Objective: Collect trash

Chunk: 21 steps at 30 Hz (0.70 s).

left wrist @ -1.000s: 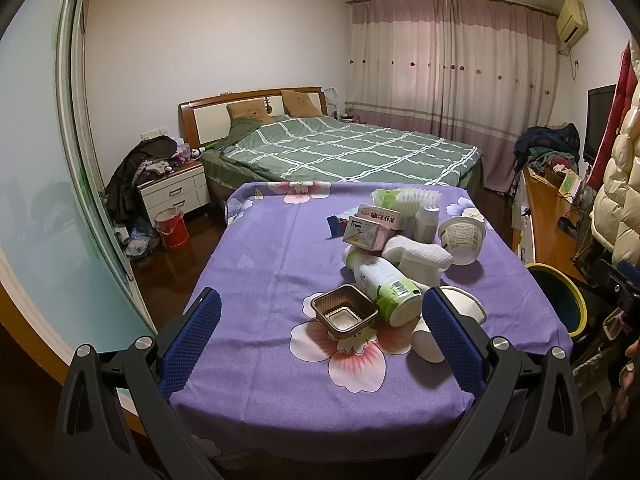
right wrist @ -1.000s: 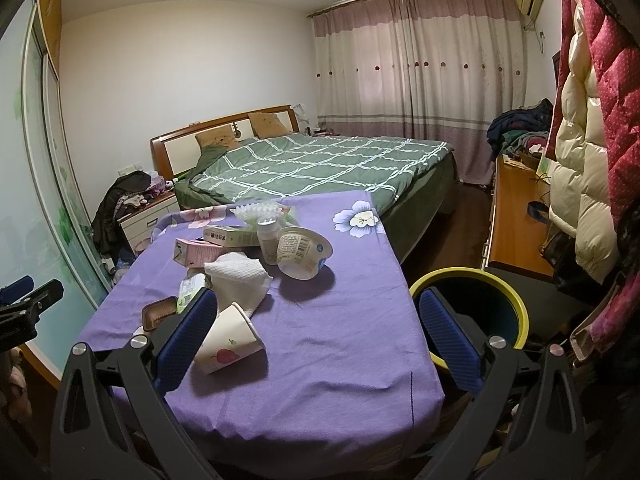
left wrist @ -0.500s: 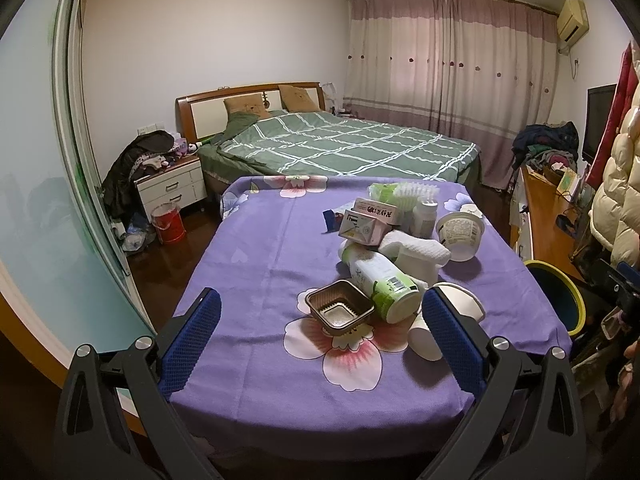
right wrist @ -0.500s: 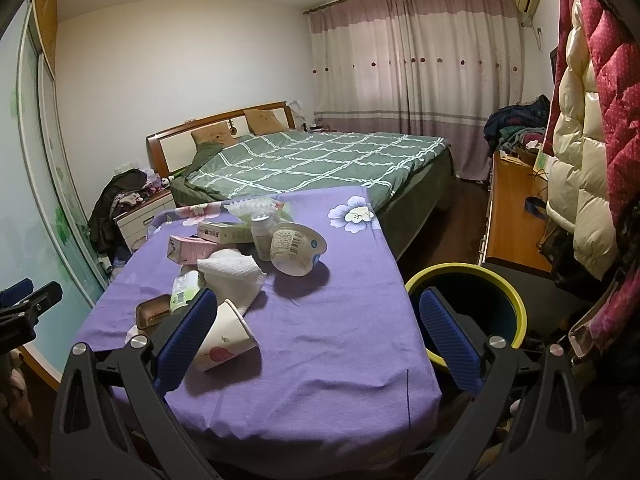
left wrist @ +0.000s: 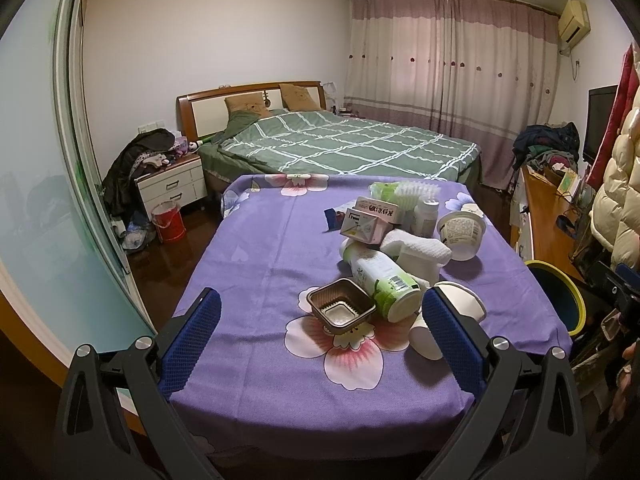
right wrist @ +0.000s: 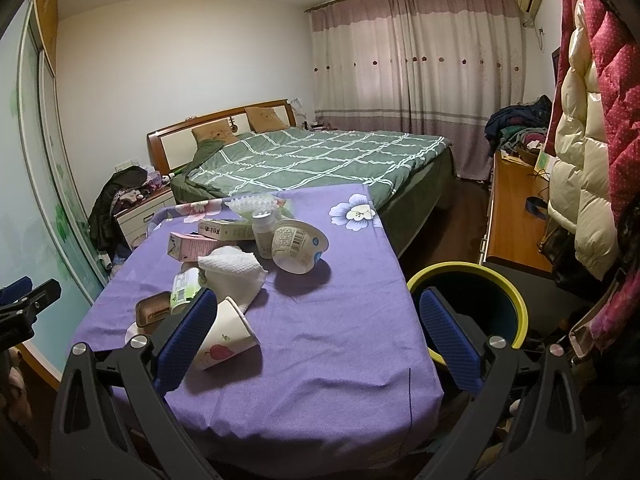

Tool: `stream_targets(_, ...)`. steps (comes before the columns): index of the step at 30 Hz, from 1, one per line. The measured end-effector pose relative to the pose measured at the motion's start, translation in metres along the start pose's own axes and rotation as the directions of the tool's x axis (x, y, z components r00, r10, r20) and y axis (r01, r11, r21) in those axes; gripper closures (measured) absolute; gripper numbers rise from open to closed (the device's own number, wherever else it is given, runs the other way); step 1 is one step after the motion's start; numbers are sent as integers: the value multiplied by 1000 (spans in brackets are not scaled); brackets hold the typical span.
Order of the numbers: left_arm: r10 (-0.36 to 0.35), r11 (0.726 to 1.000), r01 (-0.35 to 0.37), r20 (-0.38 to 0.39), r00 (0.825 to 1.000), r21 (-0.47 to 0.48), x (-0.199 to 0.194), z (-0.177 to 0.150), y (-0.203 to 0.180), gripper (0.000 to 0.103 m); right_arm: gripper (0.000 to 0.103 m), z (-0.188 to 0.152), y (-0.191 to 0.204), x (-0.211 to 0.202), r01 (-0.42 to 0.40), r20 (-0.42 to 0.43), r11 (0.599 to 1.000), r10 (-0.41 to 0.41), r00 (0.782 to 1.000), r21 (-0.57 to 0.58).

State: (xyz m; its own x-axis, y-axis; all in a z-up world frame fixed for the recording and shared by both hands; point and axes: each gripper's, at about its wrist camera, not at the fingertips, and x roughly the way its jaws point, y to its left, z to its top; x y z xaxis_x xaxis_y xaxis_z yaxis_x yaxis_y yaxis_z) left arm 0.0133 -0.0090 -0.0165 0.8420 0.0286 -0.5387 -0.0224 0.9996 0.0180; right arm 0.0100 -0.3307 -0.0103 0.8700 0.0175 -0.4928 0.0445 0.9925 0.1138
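Here your left gripper was spread wide and empty over the near edge of the purple flowered tablecloth; the brown foil tray lay just ahead between its fingers. Your right gripper was likewise spread, holding nothing, its left finger in front of the tipped paper cup. Past that lay the crumpled paper towel and yogurt tub. The yellow-rimmed bin stood beside the table.

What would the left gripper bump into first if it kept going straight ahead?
Probably the brown square tray lying between the open jaws of the left gripper, just ahead. Depth is hard to judge.
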Motion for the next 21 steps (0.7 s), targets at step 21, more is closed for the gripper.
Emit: stream_targets(21, 5, 1000, -5, -5, 1000, -4, 3, -3, 2, 4, 6, -4, 1, 6, -1, -19, 1000, 1, 1000, -4)
